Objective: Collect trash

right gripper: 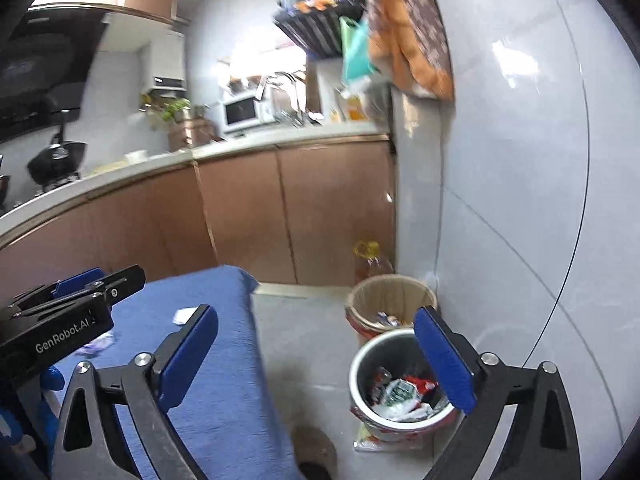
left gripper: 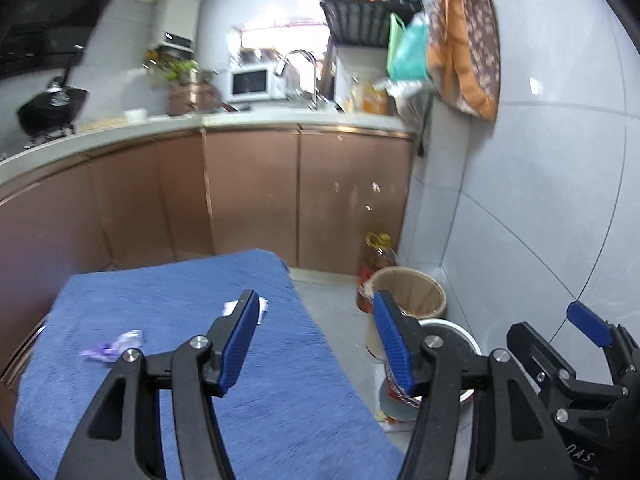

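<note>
1. Nearest the lens: left gripper (left gripper: 316,340) spread wide and pinching nothing, raised over the right-hand edge of the blue cloth (left gripper: 192,360); right gripper (right gripper: 316,356) spread wider still, equally bare, hanging over the floor above the metal bin (right gripper: 362,364), already holding wrappers.
2. Just ahead and to the left on the cloth: purple wrapper (left gripper: 112,348), crumpled, long axis lying roughly crosswise.
3. A little farther: white scrap (left gripper: 232,307), partly hidden behind the left gripper's left finger.
4. Both pieces closer to the left gripper; likely a job for that hand, reaching forward and down to the left.
5. Farthest back: paper-lined bin (left gripper: 408,292) by the tiled wall.
</note>
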Motion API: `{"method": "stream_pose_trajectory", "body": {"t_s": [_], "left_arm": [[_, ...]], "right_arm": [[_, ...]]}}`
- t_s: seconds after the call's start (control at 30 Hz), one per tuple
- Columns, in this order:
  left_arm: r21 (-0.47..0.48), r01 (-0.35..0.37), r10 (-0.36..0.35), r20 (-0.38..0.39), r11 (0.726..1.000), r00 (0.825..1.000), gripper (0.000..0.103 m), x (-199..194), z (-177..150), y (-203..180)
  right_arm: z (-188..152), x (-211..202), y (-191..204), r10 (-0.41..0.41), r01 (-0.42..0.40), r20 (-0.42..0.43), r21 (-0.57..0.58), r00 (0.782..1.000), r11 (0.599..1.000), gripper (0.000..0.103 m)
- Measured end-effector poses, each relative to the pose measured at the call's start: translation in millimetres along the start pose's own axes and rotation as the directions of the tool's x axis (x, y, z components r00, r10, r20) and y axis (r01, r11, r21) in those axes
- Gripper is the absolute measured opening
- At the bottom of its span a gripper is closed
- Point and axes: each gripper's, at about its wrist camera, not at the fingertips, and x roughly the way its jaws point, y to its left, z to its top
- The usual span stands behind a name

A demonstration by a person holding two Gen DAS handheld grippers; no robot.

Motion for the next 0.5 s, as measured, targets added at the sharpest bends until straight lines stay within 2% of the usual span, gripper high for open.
{"method": "stream_pose_trajectory", "body": {"t_s": [0.37, 0.5], "left_arm": [[-0.016, -0.048, 0.049, 0.130, 0.999, 0.990, 0.058, -102, -15, 31], [-0.022, -0.072, 0.075, 0.180, 0.997, 0.981, 0.058, -137, -14, 44]], "right_arm": [[6, -76, 47, 0.043, -0.035, 0.115, -0.073, 0.992, 0.997, 0.103], [11, -100, 66, 0.056, -0.040, 0.156, -0.107, 0.986, 0.994, 0.103]]}}
